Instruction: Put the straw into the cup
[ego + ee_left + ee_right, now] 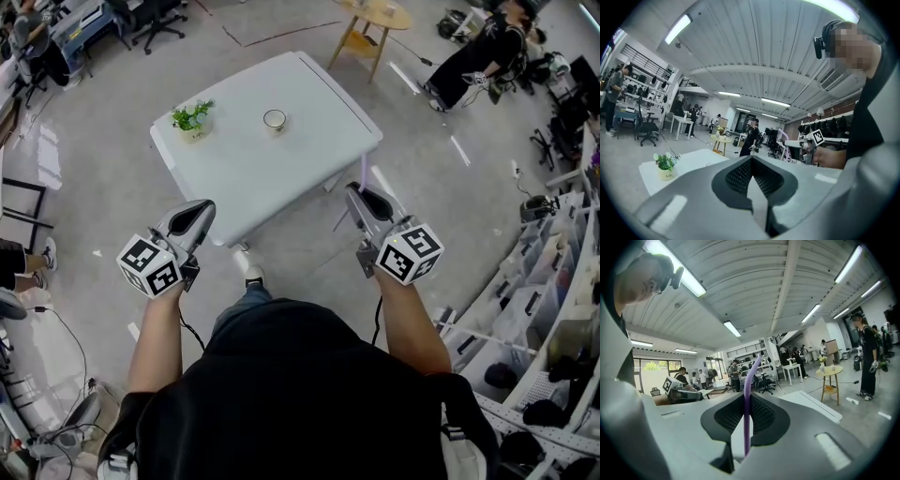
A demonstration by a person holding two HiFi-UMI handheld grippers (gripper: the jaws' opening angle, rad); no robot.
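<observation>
A small white cup (275, 119) stands near the middle of the white table (309, 94). Both grippers are held short of the table's near edge, pointing toward it. My right gripper (354, 191) is shut on a purple straw (746, 418); in the right gripper view the straw rises upright out of the closed jaws (747, 397) and bends at its top. The straw does not show in the head view. My left gripper (202, 208) is at the table's near-left corner, and its jaws (751, 159) meet at the tips with nothing between them.
A small potted plant (192, 120) stands on the table's left side, also seen in the left gripper view as a potted plant (665, 166). A round wooden side table (375, 19) stands beyond. People, office chairs and shelving ring the room; cables lie on the floor.
</observation>
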